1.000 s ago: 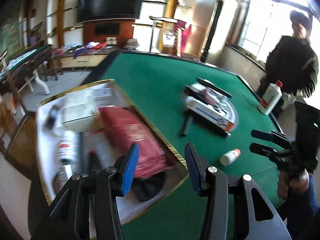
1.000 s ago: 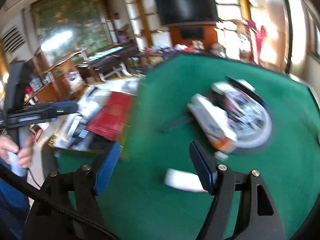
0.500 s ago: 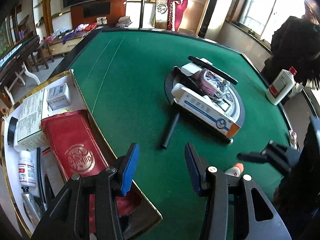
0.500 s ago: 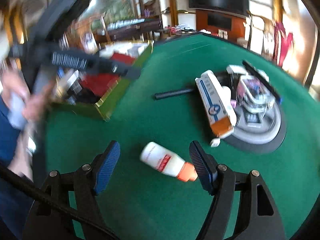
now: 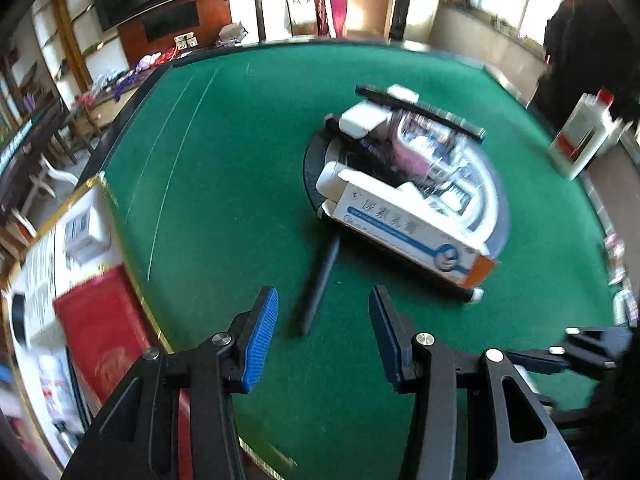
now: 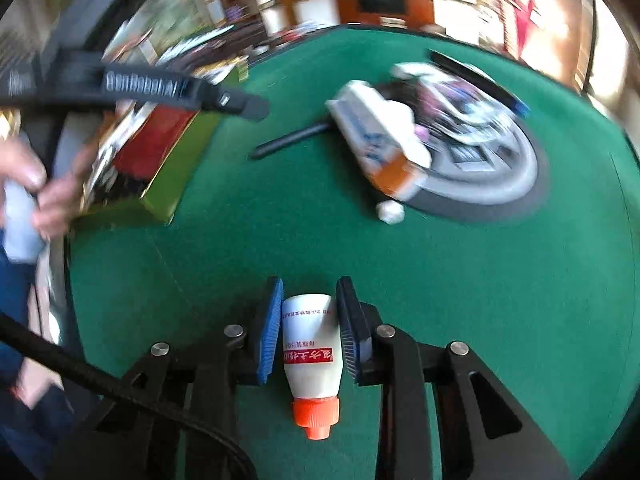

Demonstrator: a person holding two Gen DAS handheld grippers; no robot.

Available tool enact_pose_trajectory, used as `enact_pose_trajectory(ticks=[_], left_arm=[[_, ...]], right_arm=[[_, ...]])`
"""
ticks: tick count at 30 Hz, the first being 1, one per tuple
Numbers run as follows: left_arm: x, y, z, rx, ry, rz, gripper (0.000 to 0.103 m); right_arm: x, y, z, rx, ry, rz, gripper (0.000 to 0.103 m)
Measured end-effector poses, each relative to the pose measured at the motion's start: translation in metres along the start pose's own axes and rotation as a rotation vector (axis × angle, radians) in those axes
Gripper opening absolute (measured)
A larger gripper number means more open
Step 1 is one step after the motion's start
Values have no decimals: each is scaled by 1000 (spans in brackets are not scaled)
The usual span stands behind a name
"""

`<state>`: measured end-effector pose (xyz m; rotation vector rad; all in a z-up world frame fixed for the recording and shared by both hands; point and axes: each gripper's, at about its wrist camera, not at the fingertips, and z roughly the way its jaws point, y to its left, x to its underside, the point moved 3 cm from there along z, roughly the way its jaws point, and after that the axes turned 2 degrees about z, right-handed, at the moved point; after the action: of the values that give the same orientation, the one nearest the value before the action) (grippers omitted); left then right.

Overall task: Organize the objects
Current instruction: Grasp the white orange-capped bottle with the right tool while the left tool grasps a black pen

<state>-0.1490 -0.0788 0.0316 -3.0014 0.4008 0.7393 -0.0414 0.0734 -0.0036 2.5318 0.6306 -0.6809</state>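
Observation:
A small white bottle (image 6: pixel 310 344) with an orange cap lies on the green table, cap toward the camera. My right gripper (image 6: pixel 310 300) is closing on it, and its blue pads touch both sides of the bottle. My left gripper (image 5: pixel 323 308) stands open with nothing between its fingers, just short of a black pen (image 5: pixel 320 280) that lies on the felt. The pen (image 6: pixel 292 139) also shows in the right wrist view. A gold-rimmed box (image 5: pixel 132 276) at the left holds a red case (image 5: pixel 100 328), white cartons and small bottles.
A round grey tray (image 5: pixel 496 208) in mid-table carries a white, blue and orange carton (image 5: pixel 408 232) and several other items. A tall white bottle with a red cap (image 5: pixel 580 136) stands at the far right edge. A person's hand (image 6: pixel 48 184) holds the left gripper's handle.
The right gripper came down over the white bottle and its jaws closed around it. The left gripper swung from above the box toward the pen on the felt.

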Motion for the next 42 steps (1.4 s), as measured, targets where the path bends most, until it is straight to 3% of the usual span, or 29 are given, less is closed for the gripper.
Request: enact_pose_trajectory(ticks=[4, 6, 10, 13, 21, 27, 33, 36, 39, 42], left_arm=[[-11, -3, 25, -87, 40, 55, 40], [-17, -3, 38, -89, 69, 65, 22], [-19, -3, 49, -115, 71, 79, 8], [-6, -7, 39, -123, 49, 91, 8], [76, -19, -12, -27, -23, 29, 8], [77, -25, -12, -53, -30, 44, 9], [81, -39, -9, -117, -89, 106, 8], [77, -35, -4, -50, -115, 45, 8], [67, -34, -1, 13, -126, 9, 8], [58, -37, 0, 60, -138, 0, 8]], right_arm=[[0, -5, -1, -7, -3, 46, 25], [0, -6, 0, -19, 0, 59, 25], [0, -7, 2, -22, 6, 58, 25], [0, -7, 2, -27, 7, 62, 25], [4, -6, 0, 5, 22, 14, 25], [8, -2, -1, 42, 38, -33, 30], [20, 8, -5, 156, 45, -137, 28], [21, 6, -8, 168, 15, -128, 25], [8, -4, -27, 124, -99, -47, 25], [4, -21, -30, 117, -114, 24, 25]])
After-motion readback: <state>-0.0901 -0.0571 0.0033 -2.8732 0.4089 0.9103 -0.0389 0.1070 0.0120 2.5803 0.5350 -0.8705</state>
